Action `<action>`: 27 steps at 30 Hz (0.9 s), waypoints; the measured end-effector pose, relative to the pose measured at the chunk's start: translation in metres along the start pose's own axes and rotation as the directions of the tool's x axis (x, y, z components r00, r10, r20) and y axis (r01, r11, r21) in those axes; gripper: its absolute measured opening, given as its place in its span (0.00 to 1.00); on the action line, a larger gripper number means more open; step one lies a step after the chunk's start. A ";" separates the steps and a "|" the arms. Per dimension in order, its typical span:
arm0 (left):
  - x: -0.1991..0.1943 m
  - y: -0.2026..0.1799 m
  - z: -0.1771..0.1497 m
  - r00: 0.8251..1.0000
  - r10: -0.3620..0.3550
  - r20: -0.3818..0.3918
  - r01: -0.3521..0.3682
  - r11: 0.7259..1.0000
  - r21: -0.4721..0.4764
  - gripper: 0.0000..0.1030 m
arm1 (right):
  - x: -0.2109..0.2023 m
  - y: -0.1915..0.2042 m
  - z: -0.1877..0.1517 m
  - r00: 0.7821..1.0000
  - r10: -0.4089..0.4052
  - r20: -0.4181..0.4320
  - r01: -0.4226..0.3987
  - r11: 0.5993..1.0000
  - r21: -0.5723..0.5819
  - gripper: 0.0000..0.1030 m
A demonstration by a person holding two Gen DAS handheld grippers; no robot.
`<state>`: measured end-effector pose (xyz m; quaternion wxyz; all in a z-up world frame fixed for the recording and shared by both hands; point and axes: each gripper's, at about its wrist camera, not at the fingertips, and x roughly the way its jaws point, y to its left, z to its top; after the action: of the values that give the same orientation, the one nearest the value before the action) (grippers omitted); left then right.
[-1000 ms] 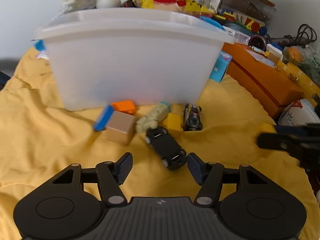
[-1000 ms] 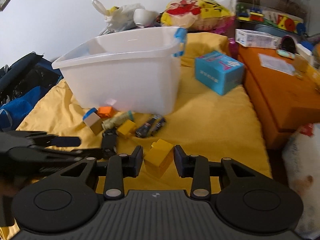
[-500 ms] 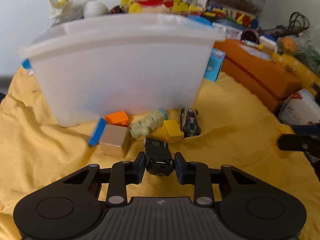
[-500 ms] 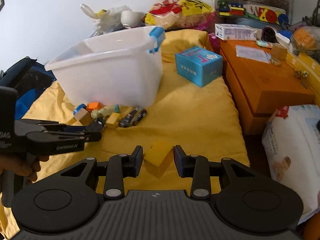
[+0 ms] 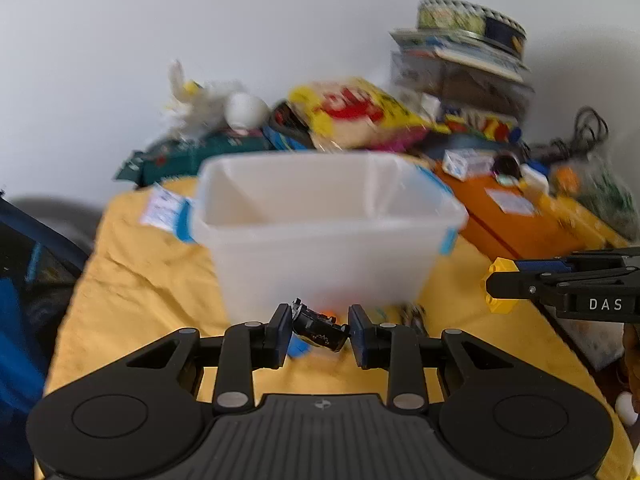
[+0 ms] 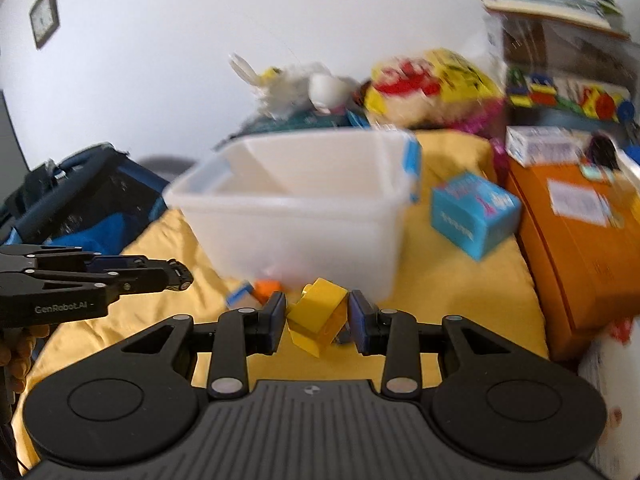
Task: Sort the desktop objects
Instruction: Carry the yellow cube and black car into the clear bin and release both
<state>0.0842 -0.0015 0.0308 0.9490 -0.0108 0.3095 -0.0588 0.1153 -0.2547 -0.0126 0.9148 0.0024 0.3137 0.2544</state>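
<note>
Two toys are in hand. The black car (image 5: 319, 329) sits crosswise in the left gripper (image 5: 319, 336), at the lower middle of the left view, with the jaws pressing on both its ends. The yellow brick (image 6: 318, 319) is tilted in the right gripper (image 6: 317, 321), jaws narrow and clamped on it, at the lower middle of the right view. Both are held clear of the yellow cloth (image 5: 132, 280), just in front of the white bin (image 5: 320, 232), which fills the centre of each view and looks empty as far as its inside shows.

This seems to be the carry step: each toy needs lifting over the near rim, then letting go inside. More small toys lie at the bin's foot, blurred, among them an orange block (image 6: 267, 289).

Beyond the cloth, a blue box (image 6: 474, 214) and an orange case (image 6: 576, 248) sit at the right, clutter is piled along the white wall, and a clock (image 6: 44, 16) hangs at the upper left.
</note>
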 end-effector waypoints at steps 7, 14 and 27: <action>-0.007 0.025 0.043 0.998 0.031 0.054 -0.030 0.999 -0.016 0.33 | 0.008 0.012 0.044 0.998 0.022 0.067 -0.018 0.999 -0.051 0.36; 0.009 0.036 0.088 0.995 0.036 0.089 -0.035 0.999 -0.011 0.33 | 0.021 0.015 0.091 0.994 0.020 0.111 -0.008 0.994 -0.106 0.36; 0.062 0.038 0.130 1.000 0.026 0.002 -0.026 1.000 -0.013 0.48 | 0.074 -0.002 0.136 1.000 -0.012 -0.014 0.011 0.997 -0.079 0.38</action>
<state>0.2145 0.0266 0.0972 0.9499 -0.0128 0.3090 -0.0444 0.2438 -0.2006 0.0539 0.9134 -0.0373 0.3099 0.2613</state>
